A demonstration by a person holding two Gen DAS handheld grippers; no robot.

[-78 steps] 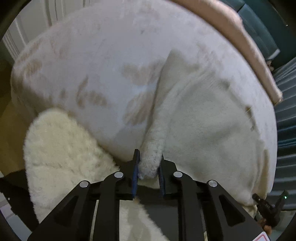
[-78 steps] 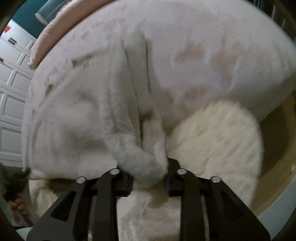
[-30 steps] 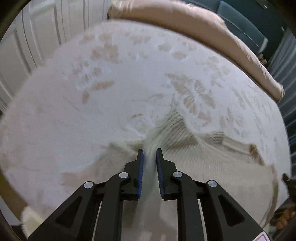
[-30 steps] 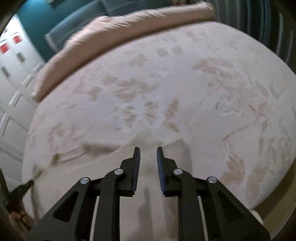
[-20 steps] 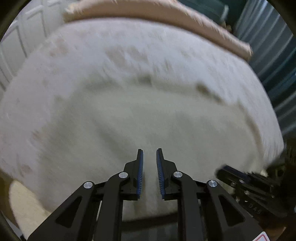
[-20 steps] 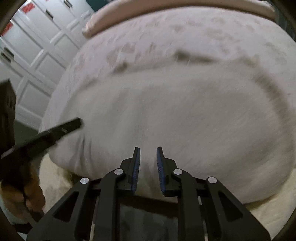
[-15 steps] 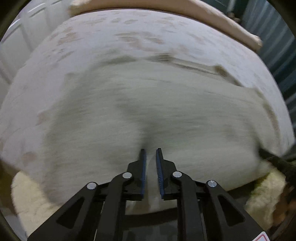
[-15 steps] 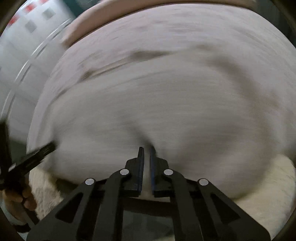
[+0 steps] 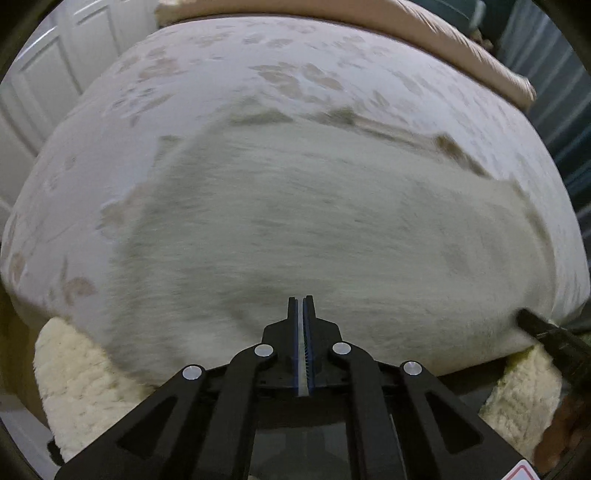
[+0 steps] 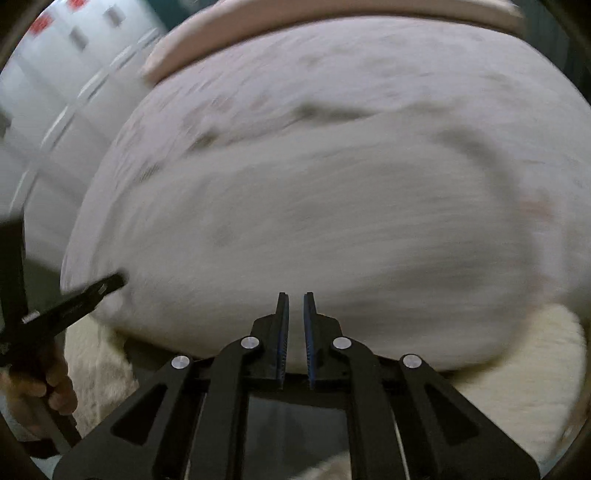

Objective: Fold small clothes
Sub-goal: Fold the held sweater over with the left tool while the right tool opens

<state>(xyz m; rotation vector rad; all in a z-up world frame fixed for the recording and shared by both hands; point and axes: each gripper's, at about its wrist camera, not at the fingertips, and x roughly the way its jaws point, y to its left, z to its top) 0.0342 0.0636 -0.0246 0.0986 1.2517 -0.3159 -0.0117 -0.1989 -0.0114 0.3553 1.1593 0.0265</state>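
Lying spread across the near part of the bed: cream knit garment. Pinching its near hem: left gripper. Clamping that hem further right, narrowly parted: right gripper.

So the surface here is a bed with a pale cover that has a faded tan leaf or butterfly print on it. A pinkish-beige pillow or bolster runs along the far edge. Spread flat across the near half of the bed is a cream knit garment, kinda blurry in both views. A fluffy cream rug sits on the floor just below the bed's near edge.
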